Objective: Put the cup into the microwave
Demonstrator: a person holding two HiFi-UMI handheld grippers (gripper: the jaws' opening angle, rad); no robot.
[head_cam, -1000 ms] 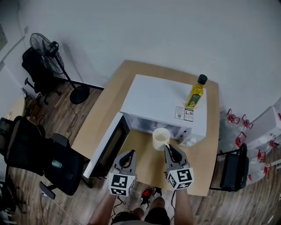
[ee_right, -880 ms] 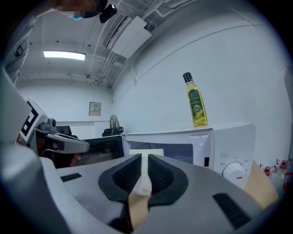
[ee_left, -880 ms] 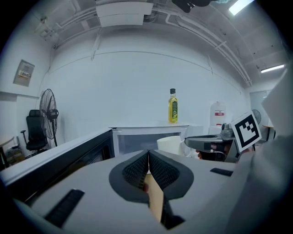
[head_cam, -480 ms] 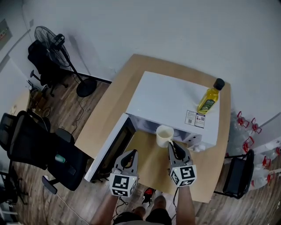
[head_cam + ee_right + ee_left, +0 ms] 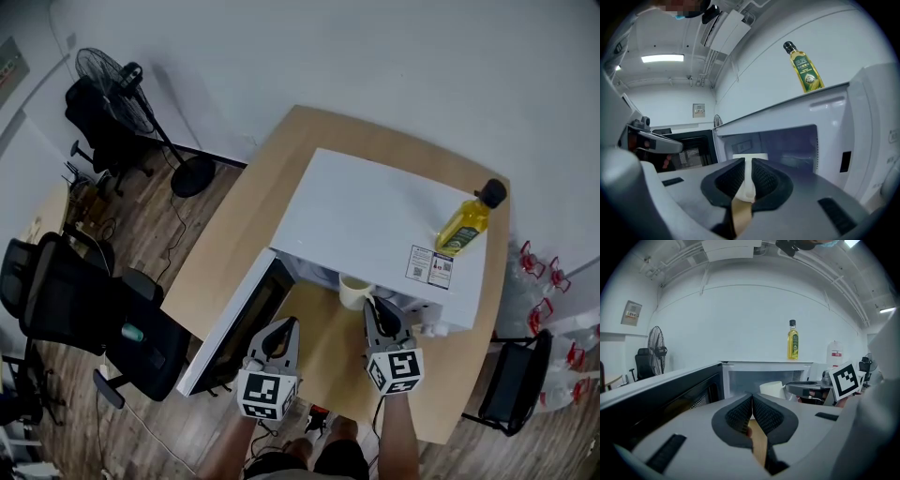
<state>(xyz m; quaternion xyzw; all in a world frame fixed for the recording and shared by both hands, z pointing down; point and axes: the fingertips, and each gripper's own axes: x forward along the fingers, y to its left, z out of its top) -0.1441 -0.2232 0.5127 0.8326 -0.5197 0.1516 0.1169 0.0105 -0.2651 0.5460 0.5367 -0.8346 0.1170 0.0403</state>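
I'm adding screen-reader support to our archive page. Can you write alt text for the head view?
Seen from above, the right gripper holds a white cup at the opening of a white microwave on a wooden table. The left gripper is shut and empty beside it, near the open door; a bottle of yellow oil stands on top of the microwave.

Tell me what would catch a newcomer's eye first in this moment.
The white microwave on the wooden table stands out, its door swung wide open to the left. At its opening the right gripper holds a cream cup in its fingers, and a yellow oil bottle stands on the microwave's top, near the right corner.
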